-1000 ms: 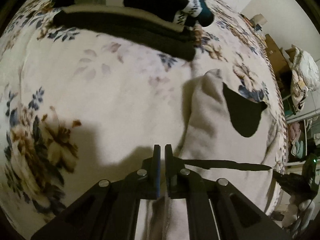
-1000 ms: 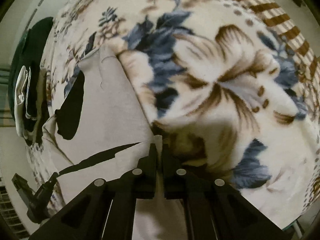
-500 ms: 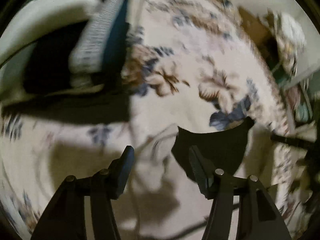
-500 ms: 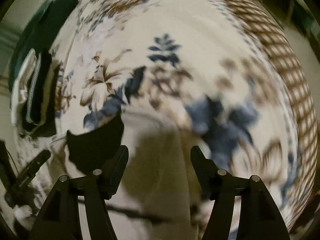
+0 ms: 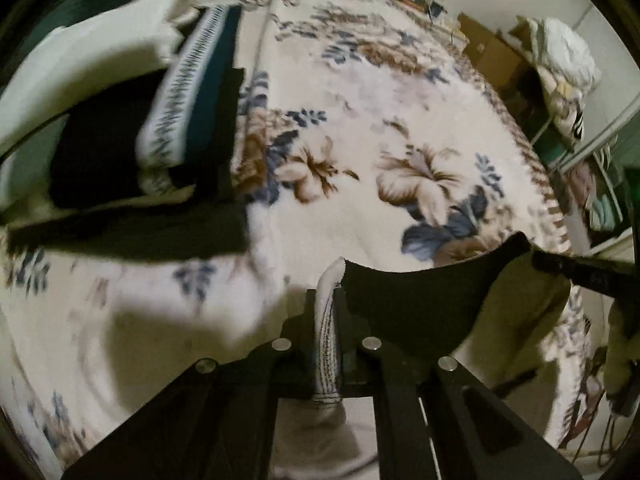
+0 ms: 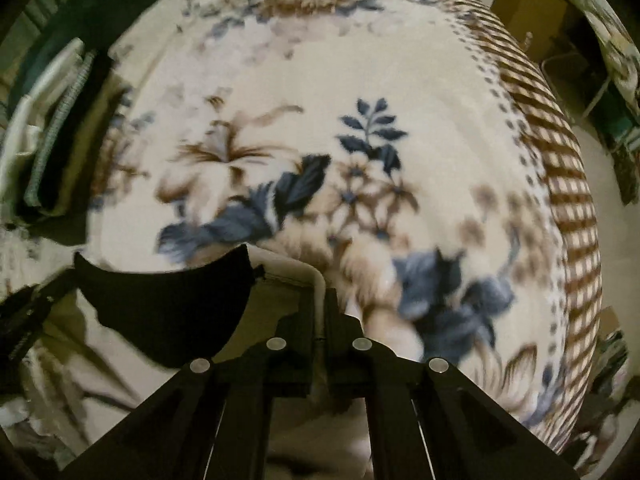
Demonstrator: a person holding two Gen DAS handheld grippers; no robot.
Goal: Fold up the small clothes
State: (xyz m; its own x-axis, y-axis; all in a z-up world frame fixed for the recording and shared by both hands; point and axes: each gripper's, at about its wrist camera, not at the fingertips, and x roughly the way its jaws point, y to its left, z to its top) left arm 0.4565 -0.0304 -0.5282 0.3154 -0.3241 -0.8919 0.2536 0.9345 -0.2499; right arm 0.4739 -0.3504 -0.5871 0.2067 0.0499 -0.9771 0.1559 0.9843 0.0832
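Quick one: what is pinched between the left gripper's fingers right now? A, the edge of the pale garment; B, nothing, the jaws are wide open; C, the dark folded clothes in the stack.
A: the left gripper is shut on the white stitched edge of the pale garment, far from the stack of folded clothes.

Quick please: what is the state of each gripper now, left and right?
Left gripper: shut on an edge of the beige garment.
Right gripper: shut on another edge of the beige garment.

A small beige garment with a black panel, seemingly underwear, hangs stretched above the bed.
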